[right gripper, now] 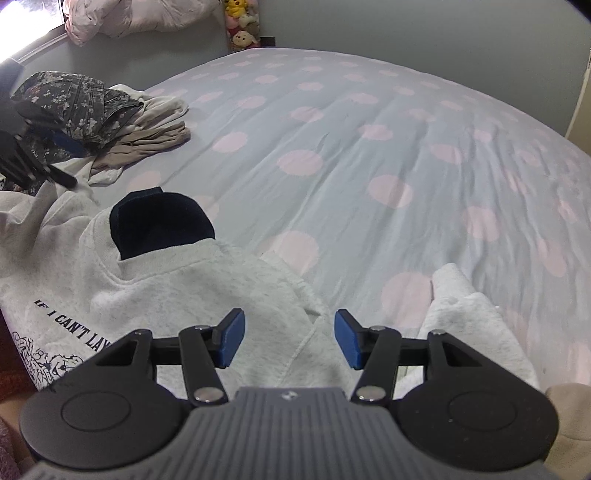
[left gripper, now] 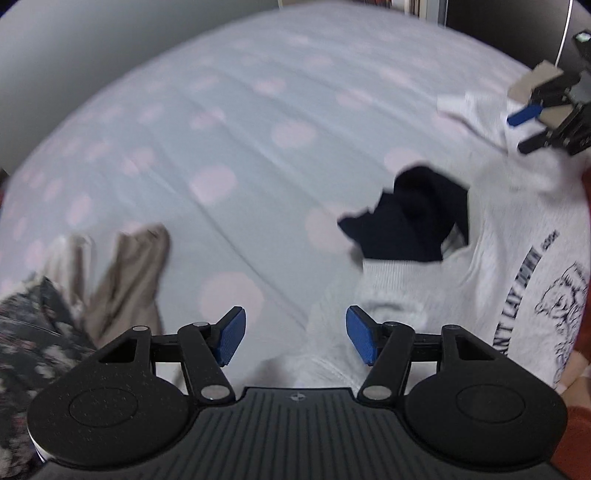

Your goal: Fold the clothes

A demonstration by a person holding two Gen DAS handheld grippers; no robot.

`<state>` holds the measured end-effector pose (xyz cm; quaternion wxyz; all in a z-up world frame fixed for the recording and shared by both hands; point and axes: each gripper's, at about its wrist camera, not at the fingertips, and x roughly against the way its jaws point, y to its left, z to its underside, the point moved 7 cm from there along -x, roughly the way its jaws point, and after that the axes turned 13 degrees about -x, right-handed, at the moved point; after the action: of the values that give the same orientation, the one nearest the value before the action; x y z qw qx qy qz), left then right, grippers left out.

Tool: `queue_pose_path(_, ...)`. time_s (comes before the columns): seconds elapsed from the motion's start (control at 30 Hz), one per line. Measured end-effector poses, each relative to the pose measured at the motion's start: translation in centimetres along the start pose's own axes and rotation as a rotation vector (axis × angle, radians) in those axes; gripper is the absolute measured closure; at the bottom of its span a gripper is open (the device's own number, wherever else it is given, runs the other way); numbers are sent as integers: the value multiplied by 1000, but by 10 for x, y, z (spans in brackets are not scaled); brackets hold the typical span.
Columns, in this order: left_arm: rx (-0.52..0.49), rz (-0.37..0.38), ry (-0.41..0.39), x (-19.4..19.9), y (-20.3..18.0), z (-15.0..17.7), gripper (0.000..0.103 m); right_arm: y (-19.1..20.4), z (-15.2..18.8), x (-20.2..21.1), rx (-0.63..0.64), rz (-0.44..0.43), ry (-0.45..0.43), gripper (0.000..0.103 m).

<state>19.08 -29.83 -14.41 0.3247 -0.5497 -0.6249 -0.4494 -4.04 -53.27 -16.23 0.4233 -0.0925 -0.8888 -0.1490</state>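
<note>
A light grey sweatshirt (right gripper: 155, 295) with black print and a dark navy inner collar (right gripper: 159, 221) lies spread on the bed; it also shows in the left wrist view (left gripper: 498, 251), with the navy collar (left gripper: 410, 214). My left gripper (left gripper: 295, 338) is open and empty, just above the sweatshirt's left shoulder and sleeve. My right gripper (right gripper: 290, 339) is open and empty, over the sweatshirt's right shoulder, near its sleeve (right gripper: 469, 314). The right gripper also shows far right in the left wrist view (left gripper: 524, 129).
The bed (right gripper: 369, 147) has a pale blue cover with pink dots. A pile of clothes (right gripper: 96, 110), floral dark fabric and beige garments, lies at the left; it also shows in the left wrist view (left gripper: 110, 280). Plush toys (right gripper: 242, 22) stand by the wall.
</note>
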Motion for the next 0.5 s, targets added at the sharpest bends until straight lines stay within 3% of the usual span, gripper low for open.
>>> queue_pose_path(0.2,41,141,101,-33,1,19,61,-10,-2,-22,13,-15,36,45)
queue_pose_path(0.33,53,191,158,-40,-5,28,66,-13,-10,-39,32,-39,57,43)
queue_pose_path(0.5,-7,213,198,-37,-19,36,69,-11,-16,-56,74,-72,82,42)
